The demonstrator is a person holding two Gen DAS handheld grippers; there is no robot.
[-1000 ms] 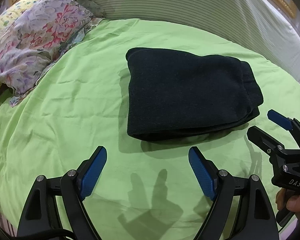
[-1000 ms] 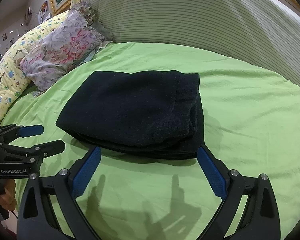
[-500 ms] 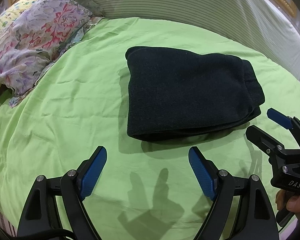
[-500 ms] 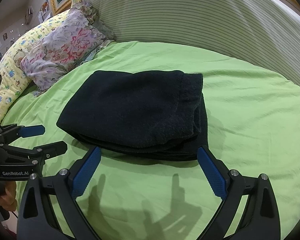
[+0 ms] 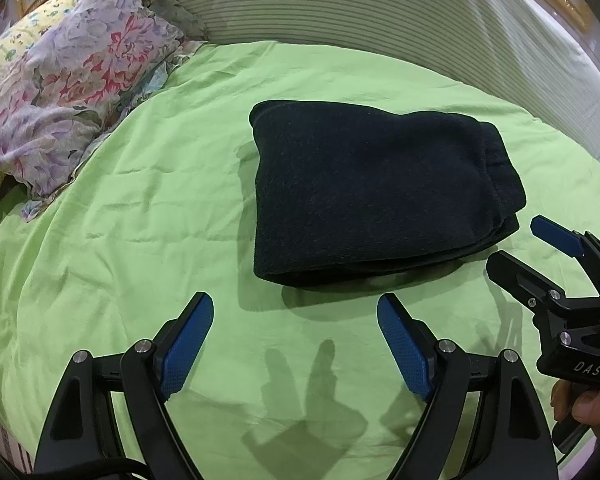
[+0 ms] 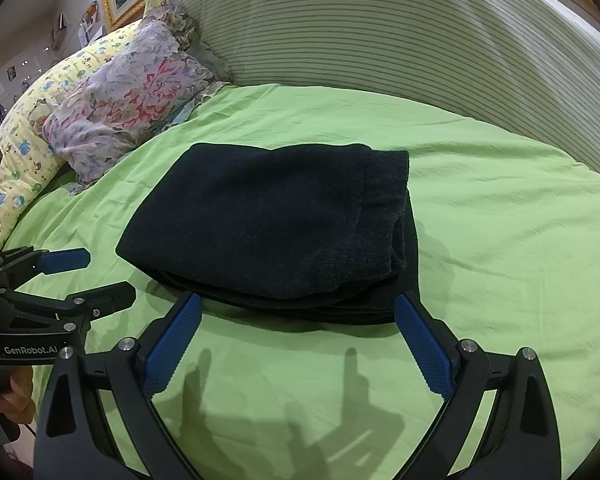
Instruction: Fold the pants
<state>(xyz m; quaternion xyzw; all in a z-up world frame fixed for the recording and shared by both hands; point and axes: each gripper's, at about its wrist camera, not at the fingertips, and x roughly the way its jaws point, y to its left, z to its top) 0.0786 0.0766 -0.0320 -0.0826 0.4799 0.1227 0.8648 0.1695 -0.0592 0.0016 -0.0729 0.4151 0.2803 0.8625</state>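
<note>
Almost nothing had changed in the last second. The dark pants lay in the same spot in the middle of the green bed sheet, already folded into a thick, neat block. Only the cameras had shifted a tiny bit. That likely meant the folding was finished, or very close to it.

The left gripper hung above the sheet just in front of the pants, spread wide with nothing between its blue pads. The right gripper was the same, gaping and empty, with its tips near the front edge of the pants but not touching. Each gripper could be seen from the other's camera, off to the side of the pants.

A flowery pillow and a yellow pillow sat at the far left, well apart from the pants. A big striped cushion ran along the back of the bed. Nothing lay on the pants or blocked the way to them. The right edge showed loose layers, which might need a little tidy.
</note>
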